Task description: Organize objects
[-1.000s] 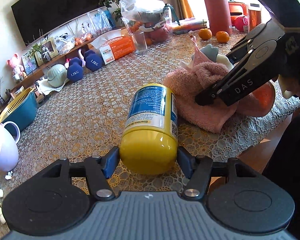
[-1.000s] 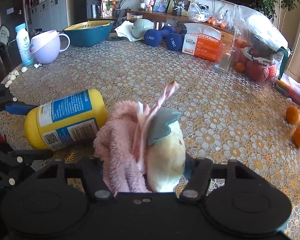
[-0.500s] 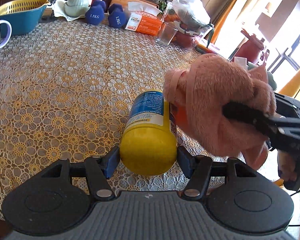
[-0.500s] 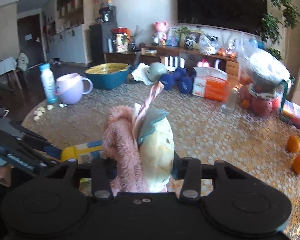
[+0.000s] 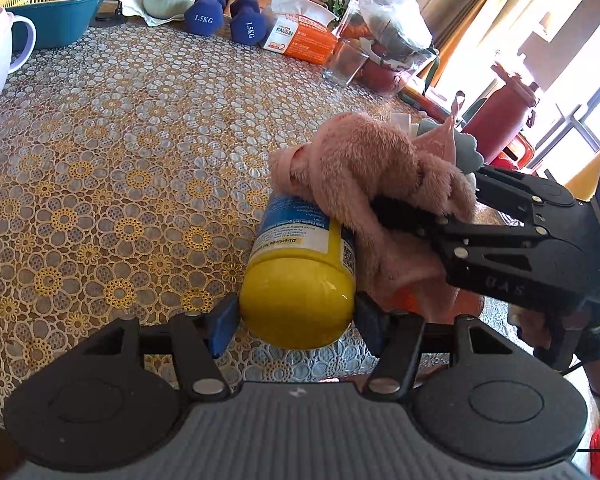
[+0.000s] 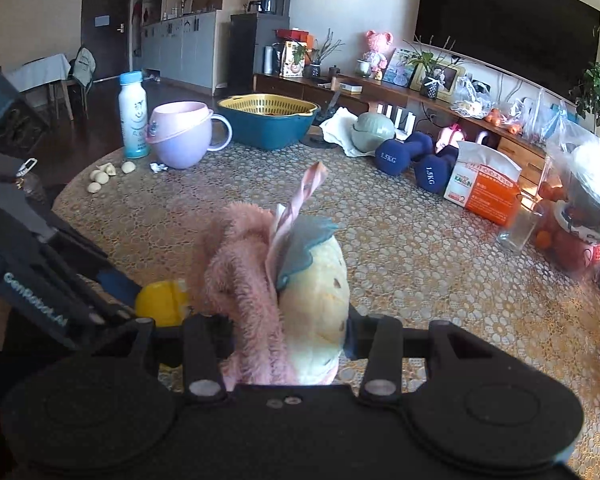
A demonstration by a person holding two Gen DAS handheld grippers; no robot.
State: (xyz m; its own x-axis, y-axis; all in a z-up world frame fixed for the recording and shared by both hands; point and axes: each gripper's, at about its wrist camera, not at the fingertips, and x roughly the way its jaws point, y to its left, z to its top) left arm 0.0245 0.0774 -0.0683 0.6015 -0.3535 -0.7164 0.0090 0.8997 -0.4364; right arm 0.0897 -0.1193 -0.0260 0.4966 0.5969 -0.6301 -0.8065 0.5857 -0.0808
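Only the right wrist view shows the white bottle (image 6: 132,115) at the table's (image 6: 400,248) far left edge. The left gripper (image 5: 296,314) is clamped on a glossy yellow jar (image 5: 300,276) (lying sideways near the edge); the right gripper (image 6: 288,332) pinches a fuzzy pink towel (image 6: 244,276) and smooth cream plush (image 6: 320,300) above it.

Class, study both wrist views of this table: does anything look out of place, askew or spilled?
Yes. Loose pale lumps, perhaps garlic cloves, and a scrap of foil lie scattered on the table by the pink mug. The yellow bottle lies tipped sideways in the left gripper, with the pink plush toy draped against it.
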